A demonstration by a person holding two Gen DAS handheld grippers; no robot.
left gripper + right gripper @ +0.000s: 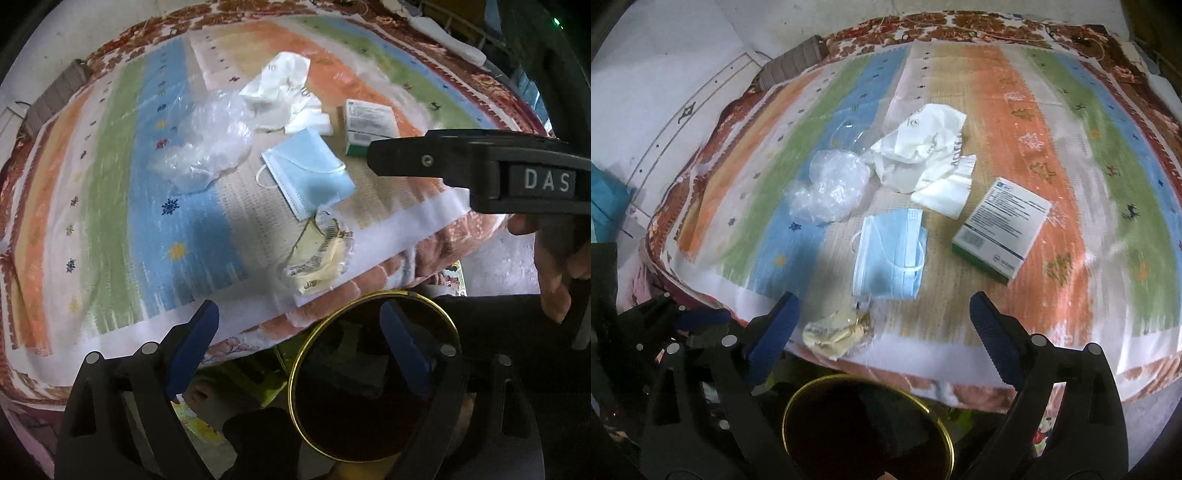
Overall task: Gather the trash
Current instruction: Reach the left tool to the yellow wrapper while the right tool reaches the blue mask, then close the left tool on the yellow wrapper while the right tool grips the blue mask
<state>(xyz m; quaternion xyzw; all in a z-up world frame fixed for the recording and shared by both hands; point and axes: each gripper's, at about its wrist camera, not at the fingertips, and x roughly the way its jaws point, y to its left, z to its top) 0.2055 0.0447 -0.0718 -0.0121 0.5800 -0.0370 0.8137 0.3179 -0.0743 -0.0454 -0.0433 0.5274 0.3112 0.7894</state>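
Both tools, left (299, 350) and right (884, 339), gape empty above the gold-rimmed bin (945, 435), set near the bed's (1071, 384) edge to catch the crumpled wrapper (836, 332).

Both wrist views look down across the striped mat (110, 206) (1052, 184) from its near edge (left camera sits further left).

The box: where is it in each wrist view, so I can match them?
Left wrist: box upper right of centre, partly behind the right gripper.
Right wrist: box right of centre, in full view.
Shared landmark: the blue mask, just left of the box in both.
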